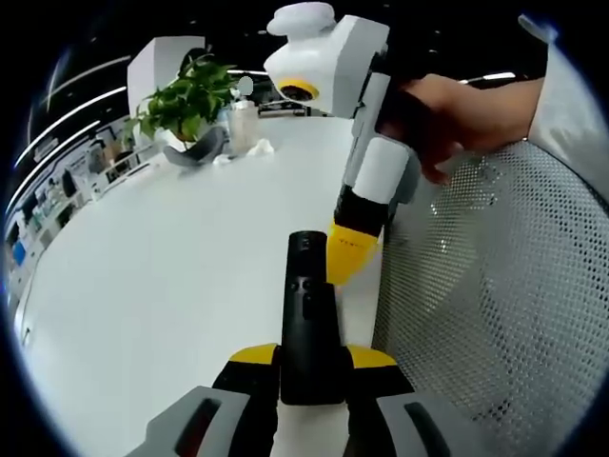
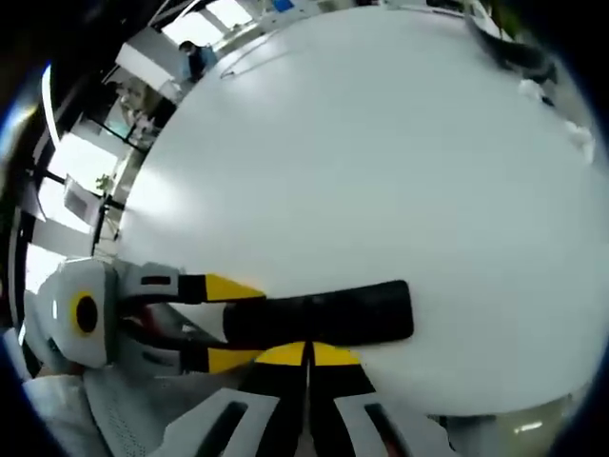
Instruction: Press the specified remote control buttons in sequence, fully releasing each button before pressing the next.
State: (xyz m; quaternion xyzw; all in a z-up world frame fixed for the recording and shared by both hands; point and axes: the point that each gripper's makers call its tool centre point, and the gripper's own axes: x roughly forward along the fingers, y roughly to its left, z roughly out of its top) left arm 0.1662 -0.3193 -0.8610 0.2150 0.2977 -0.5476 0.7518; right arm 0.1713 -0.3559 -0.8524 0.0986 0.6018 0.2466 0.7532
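A black remote point(image 1: 308, 314) lies lengthwise between my left gripper's point(image 1: 309, 358) yellow-tipped jaws, which are shut on its near end above the white table point(image 1: 171, 286). Its small buttons face up. My right gripper point(image 1: 347, 259) comes down from the upper right, held by a hand point(image 1: 457, 119), with its yellow tips pressed together at the remote's right edge. In the right gripper view the remote point(image 2: 328, 312) lies crosswise just beyond my right gripper point(image 2: 306, 354), which is shut with nothing in it. The left gripper point(image 2: 226, 324) clamps the remote from the left.
A potted plant point(image 1: 186, 100), a pale bottle point(image 1: 243, 124) and a grey object point(image 1: 200, 150) stand at the table's far end. A white mesh chair point(image 1: 495, 295) sits right beside the table edge. Office shelves run along the far left.
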